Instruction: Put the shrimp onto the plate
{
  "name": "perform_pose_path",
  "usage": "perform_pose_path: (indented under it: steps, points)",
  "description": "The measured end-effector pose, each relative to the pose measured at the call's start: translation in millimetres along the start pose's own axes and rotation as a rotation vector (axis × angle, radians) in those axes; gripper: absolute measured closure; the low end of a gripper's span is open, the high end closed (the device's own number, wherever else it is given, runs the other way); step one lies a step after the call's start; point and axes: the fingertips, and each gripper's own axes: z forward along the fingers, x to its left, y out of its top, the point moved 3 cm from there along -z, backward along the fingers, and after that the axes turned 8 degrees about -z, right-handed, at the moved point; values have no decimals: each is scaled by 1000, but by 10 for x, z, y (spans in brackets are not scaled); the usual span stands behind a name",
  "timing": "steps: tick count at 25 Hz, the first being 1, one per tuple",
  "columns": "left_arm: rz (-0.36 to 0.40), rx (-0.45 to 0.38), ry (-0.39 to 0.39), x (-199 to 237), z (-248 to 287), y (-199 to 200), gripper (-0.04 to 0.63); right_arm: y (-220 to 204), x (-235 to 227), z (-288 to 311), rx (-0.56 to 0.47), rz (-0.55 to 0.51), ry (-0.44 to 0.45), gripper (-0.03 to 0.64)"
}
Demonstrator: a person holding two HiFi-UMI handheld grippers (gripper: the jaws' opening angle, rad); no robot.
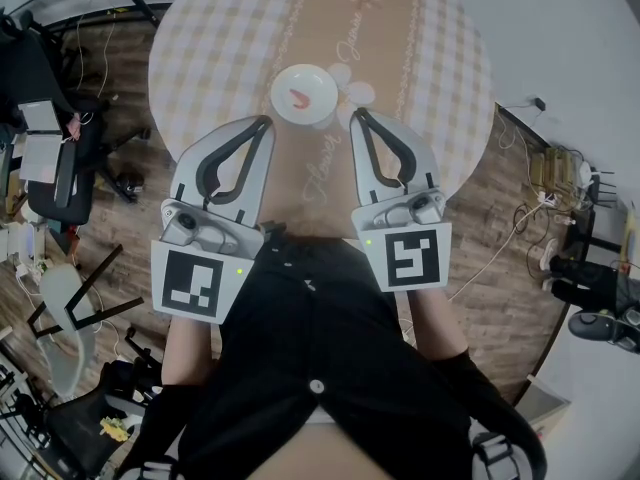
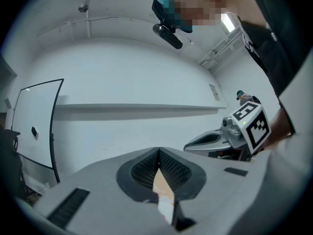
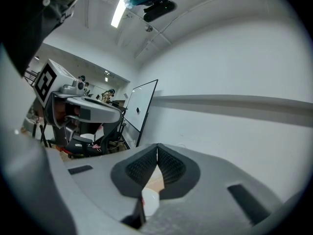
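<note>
Round table (image 1: 220, 38) under checked cloth sits below me, wood floor (image 1: 120, 68) either side. Nearest, my left gripper (image 1: 267, 121) and right gripper (image 1: 357, 114) are both closed tip to tip, holding nothing. Just beyond them, the shrimp (image 1: 299, 96) lies in a white bowl (image 1: 322, 111).

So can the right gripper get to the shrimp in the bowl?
Probably yes. The shrimp lies in the open white bowl with nothing over it, and the right gripper hovers just beside the bowl, with nothing between them. Its fingers are shut, so they would need to open first.
</note>
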Motion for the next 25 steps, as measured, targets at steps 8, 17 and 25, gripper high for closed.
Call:
perform_pose_path:
  steps: [8, 17, 25]
  points:
    - [4, 1, 0, -19, -1, 2, 592, 3, 10, 2, -6, 5, 13, 615]
    - [5, 2, -4, -42, 8, 0, 592, -25, 7, -3, -2, 6, 18, 615]
    - [6, 1, 1, -47, 2, -1, 592, -34, 20, -5, 4, 0, 26, 615]
